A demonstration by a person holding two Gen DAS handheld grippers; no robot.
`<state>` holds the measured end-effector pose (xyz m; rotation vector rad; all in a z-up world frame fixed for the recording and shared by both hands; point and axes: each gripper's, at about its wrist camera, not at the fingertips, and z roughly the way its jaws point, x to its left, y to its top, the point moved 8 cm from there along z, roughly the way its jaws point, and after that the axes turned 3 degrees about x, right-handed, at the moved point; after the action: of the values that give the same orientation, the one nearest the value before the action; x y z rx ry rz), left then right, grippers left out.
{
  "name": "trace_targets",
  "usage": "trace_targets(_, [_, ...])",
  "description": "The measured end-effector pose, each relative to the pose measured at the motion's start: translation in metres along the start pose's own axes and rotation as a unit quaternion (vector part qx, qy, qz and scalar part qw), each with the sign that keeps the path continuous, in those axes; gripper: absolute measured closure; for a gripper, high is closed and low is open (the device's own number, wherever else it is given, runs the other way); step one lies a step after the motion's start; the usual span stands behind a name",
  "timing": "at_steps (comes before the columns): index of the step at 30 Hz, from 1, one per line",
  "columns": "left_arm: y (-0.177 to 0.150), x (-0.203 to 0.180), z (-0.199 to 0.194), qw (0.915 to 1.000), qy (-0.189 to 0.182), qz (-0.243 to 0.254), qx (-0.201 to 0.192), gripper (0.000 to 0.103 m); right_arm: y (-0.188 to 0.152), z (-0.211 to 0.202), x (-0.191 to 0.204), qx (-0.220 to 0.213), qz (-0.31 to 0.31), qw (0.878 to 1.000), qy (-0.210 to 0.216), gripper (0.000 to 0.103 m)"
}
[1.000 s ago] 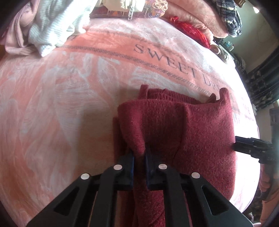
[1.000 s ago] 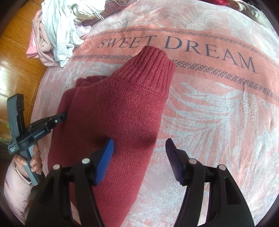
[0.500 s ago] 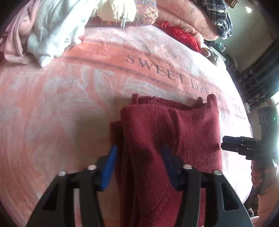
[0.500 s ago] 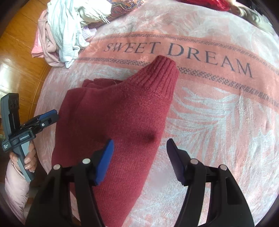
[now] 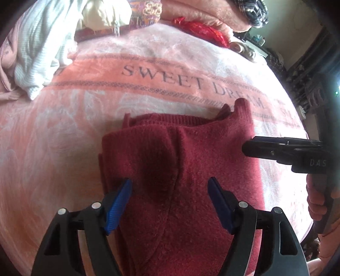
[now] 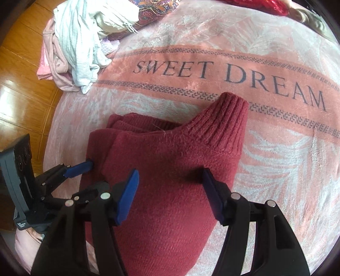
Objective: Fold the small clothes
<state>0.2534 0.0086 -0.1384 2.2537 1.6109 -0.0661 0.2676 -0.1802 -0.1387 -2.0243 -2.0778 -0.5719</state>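
Note:
A dark red knitted sweater [image 5: 191, 169] lies partly folded on the pink "SWEET DREAM" blanket [image 5: 63, 138]; it also shows in the right wrist view [image 6: 170, 180], with a ribbed cuff [image 6: 229, 118] lying across its top. My left gripper [image 5: 170, 197] is open and empty, its blue pads either side of the folded sweater's near part. My right gripper [image 6: 170, 186] is open and empty just above the sweater; in the left wrist view it shows side-on at the sweater's right edge [image 5: 282, 148]. The left gripper also shows at the sweater's left edge in the right wrist view [image 6: 70, 172].
A heap of white and pink clothes [image 6: 74, 46] lies at the blanket's far left corner [image 5: 36, 53]. Red cloth [image 5: 199, 31] and pink bedding [image 5: 201, 12] lie at the back. Wooden floor [image 6: 19, 80] is left of the bed.
My left gripper let go of the sweater fold and opened wide. The fold now lies flat. My right gripper stayed open and moved in over the sweater.

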Motion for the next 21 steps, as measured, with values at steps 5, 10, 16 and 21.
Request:
trace_targets(5, [-0.004,0.007,0.016,0.9999,-0.003,0.013,0.005,0.027,-0.004,0.022,-0.007,0.004,-0.007,1.0,-0.023,0.042])
trace_targets(10, [-0.005,0.01,0.012,0.9999,-0.012,0.007,0.001,0.028,-0.007,0.013,0.001,-0.007,-0.028,0.999,-0.04,0.039])
trace_targets(16, [-0.02,0.014,-0.026,0.9999,-0.009,0.008,-0.01,0.01,-0.038,-0.022,-0.002,0.01,-0.025,0.999,-0.022,0.031])
trace_targets(21, [-0.062,0.025,-0.03,0.9999,-0.005,0.003,0.016,0.01,-0.081,-0.028,-0.019,0.028,-0.019,0.999,-0.038,0.023])
